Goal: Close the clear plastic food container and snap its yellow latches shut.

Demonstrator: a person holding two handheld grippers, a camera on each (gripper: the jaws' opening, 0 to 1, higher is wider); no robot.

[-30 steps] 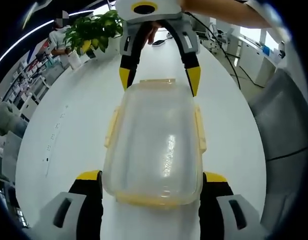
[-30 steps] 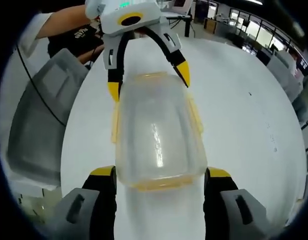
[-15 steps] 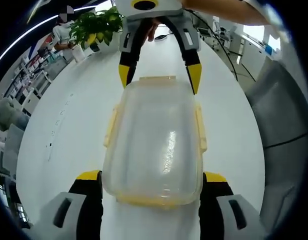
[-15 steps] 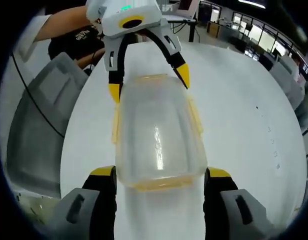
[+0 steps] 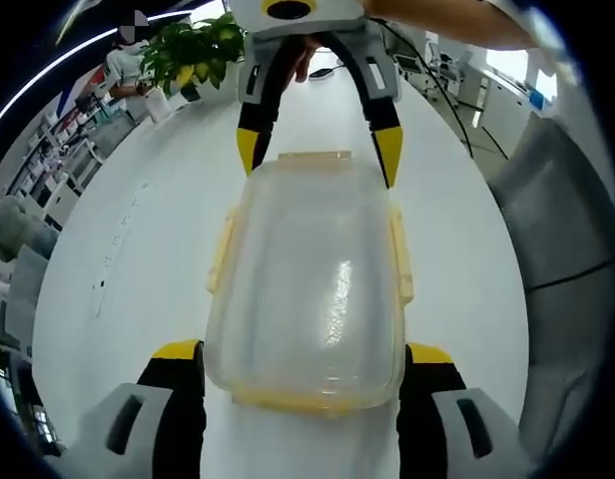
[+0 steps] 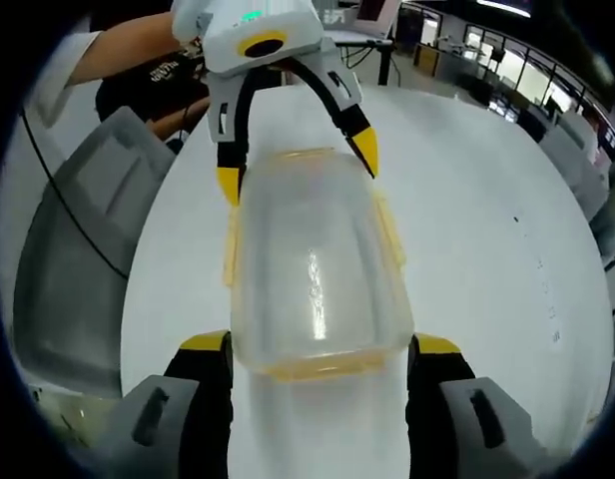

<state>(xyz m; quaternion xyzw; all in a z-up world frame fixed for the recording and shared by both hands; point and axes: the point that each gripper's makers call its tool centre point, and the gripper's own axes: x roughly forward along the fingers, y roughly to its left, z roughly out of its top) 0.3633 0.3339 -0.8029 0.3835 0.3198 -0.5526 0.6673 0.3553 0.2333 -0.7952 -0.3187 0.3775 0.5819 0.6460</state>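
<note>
White bench (image 5: 138,259) carries the clear plastic food container (image 5: 312,284), lid on, its yellow latches (image 5: 400,254) seen along the sides. One end is straddled by the left gripper (image 5: 300,364), jaws spread apart. The opposite end is flanked by the right gripper (image 6: 317,364), likewise spread wide. A potted plant (image 5: 193,55) stands far behind.
</note>
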